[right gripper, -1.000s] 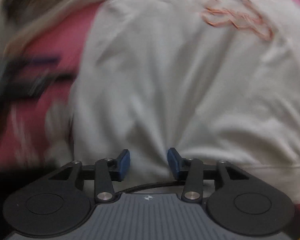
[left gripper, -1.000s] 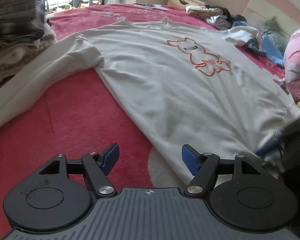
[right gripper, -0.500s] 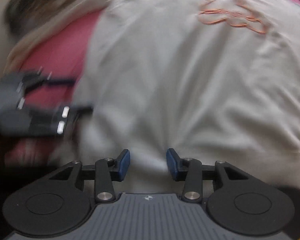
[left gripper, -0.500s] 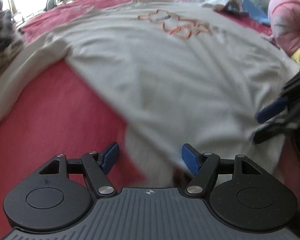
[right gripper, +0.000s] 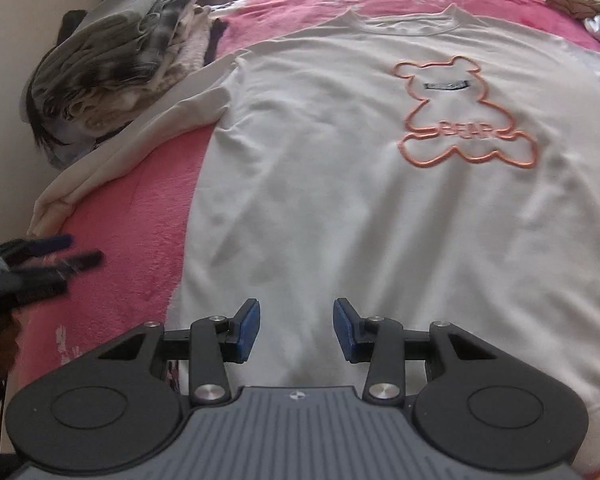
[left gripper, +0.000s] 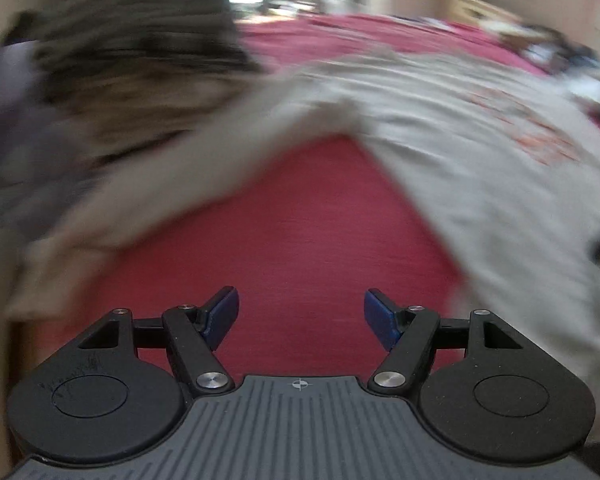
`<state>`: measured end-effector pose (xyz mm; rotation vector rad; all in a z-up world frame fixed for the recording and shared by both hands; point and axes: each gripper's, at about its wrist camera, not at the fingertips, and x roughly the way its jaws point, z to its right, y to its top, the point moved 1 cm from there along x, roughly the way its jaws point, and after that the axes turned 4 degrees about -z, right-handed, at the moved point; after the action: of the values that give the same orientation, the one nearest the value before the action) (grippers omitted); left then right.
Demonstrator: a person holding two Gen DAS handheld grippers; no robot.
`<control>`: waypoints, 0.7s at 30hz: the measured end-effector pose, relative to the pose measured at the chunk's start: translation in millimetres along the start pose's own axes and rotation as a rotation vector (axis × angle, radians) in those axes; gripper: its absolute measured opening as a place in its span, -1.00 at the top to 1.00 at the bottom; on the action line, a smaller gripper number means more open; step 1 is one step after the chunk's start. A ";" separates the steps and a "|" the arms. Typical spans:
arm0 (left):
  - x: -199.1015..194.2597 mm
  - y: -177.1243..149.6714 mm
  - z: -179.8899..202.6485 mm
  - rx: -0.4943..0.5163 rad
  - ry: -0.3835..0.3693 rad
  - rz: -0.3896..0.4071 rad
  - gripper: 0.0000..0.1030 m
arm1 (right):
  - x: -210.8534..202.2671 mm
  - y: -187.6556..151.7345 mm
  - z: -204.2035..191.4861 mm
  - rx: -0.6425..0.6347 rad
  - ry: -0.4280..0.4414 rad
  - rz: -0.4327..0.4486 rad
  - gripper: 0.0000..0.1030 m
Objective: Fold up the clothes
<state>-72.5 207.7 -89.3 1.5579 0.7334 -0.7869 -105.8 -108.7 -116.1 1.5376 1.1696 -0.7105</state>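
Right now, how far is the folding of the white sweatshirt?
Done: the white sweatshirt lies spread flat, front up, on the pink blanket, and a stack of folded clothes sits beside it. In hand: nothing; the left gripper and the right gripper are both open and empty. Left: every fold; the long sleeve is stretched out.

Matt cloth sweatshirt (right gripper: 340, 184) on fuzzy pink blanket (right gripper: 140, 216).
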 end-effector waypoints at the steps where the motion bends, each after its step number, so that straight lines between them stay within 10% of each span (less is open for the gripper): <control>1: -1.8 -0.3 -12.3 -0.010 0.060 0.012 -0.36 | 4.7 3.7 3.6 0.005 0.009 -0.003 0.17; 12: 17.9 -15.1 -100.1 -0.118 0.464 0.023 -0.35 | 27.8 4.8 15.9 0.044 0.026 -0.055 0.16; 21: 28.2 23.2 -140.4 -0.239 0.301 0.034 -0.35 | 33.6 6.3 15.3 0.044 0.015 -0.075 0.16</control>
<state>-25.8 345.0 -86.6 1.4800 0.9795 -0.4245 -86.3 -112.4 -147.9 1.5446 1.2354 -0.7801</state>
